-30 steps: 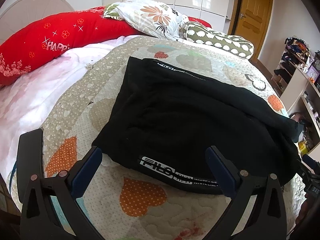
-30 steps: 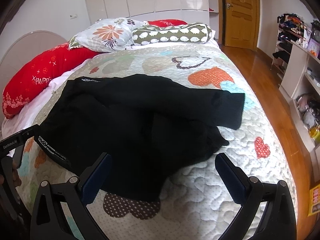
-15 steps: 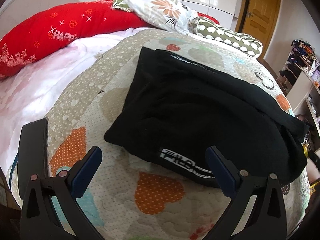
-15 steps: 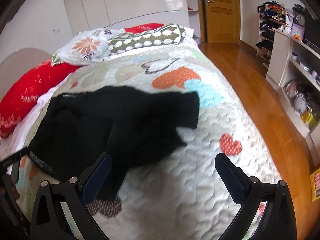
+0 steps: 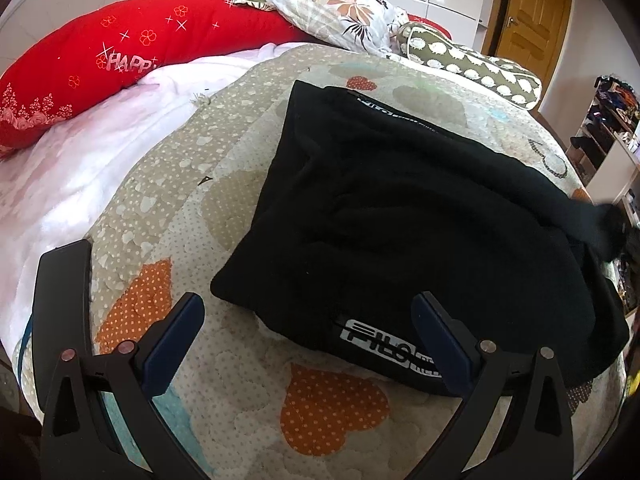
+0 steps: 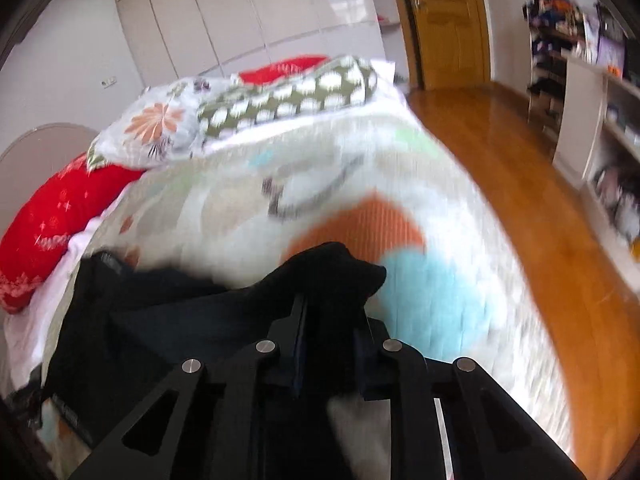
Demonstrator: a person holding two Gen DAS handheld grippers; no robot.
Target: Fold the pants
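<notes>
So the black pants (image 5: 404, 216) are lying on the bed's heart quilt (image 5: 240, 368), right gripper (image 6: 330, 332) jaws clamped on a leg end, probably to fold it over, while the left gripper (image 5: 308, 340) hovers jaws apart by the waistband.

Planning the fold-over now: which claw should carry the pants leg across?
Right. The right claw is already shut on the pants leg end; the left claw hovers open at the waistband.
</notes>
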